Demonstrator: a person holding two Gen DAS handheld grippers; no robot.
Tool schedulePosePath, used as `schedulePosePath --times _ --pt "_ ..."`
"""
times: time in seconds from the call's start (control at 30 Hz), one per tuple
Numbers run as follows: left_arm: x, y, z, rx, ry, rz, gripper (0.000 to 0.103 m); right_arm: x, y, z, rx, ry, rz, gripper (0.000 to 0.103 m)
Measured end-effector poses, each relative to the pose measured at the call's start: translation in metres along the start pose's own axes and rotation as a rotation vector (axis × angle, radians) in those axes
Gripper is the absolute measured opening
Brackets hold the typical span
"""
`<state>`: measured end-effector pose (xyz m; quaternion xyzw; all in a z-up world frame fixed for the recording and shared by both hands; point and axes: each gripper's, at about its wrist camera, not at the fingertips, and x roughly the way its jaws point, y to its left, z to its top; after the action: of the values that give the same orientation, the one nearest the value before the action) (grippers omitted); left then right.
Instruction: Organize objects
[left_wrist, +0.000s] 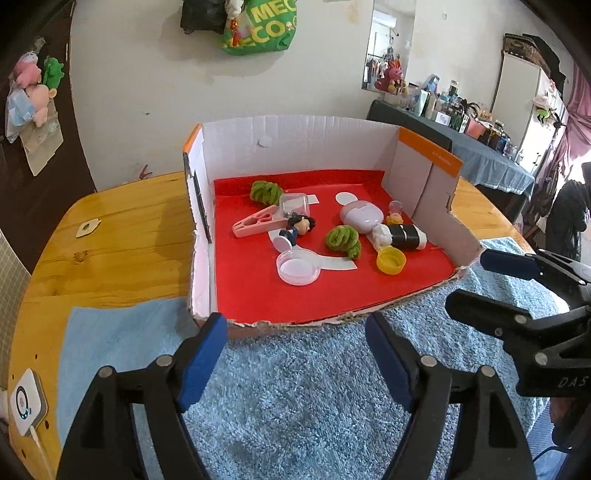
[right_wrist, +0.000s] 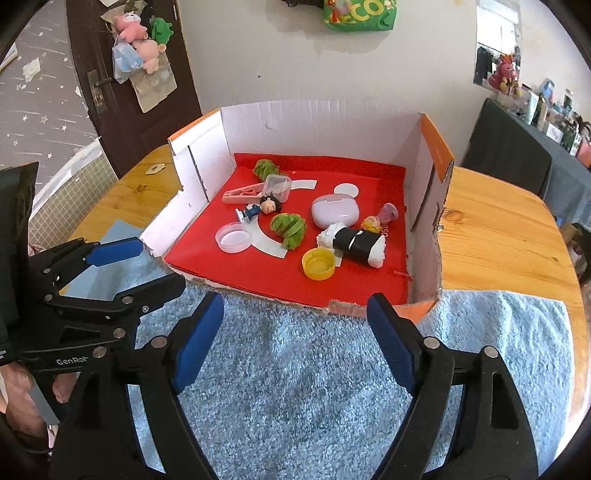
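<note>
Blue towel (right_wrist: 295, 369) lies bare under both gaping, empty tools (left_wrist: 295, 354) (right_wrist: 295, 339), short of the box's torn edge (right_wrist: 258, 291).

You have the box (right_wrist: 317, 125) on the tabletop (right_wrist: 491, 229), its open side toward you, with the towel (right_wrist: 295, 369) lying before it. Inside, at the back left, a fuzzy coil (right_wrist: 265, 168) lies behind the clip (right_wrist: 242, 195) and the small clear case (right_wrist: 277, 187). The figurine (right_wrist: 258, 209) lies just before these, and the round lid (right_wrist: 232, 239) before it. In the middle is the second fuzzy coil (right_wrist: 289, 228); right of it the earbud case (right_wrist: 332, 211). The wrapped roll (right_wrist: 356, 242) lies near the right wall, the bottle cap (right_wrist: 318, 264) just left of it, toward you.
</note>
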<state>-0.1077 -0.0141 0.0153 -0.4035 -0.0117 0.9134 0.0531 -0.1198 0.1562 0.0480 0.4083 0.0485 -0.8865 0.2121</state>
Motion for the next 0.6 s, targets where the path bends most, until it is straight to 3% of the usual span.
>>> schedulePosePath --times 0.1,0.23,0.6 --pt "-0.003 -0.002 -0.004 0.002 -0.012 0.012 0.079 -0.004 0.0 -0.004 0.006 -0.011 0.0 0.086" --pt "-0.007 -0.001 -0.01 -0.009 -0.02 0.013 0.088 -0.007 -0.001 -0.011 0.019 -0.022 0.0 0.087" --pt "-0.01 -0.001 -0.031 -0.039 -0.021 -0.003 0.092 -0.006 -0.005 -0.037 0.054 -0.017 -0.001 0.093"
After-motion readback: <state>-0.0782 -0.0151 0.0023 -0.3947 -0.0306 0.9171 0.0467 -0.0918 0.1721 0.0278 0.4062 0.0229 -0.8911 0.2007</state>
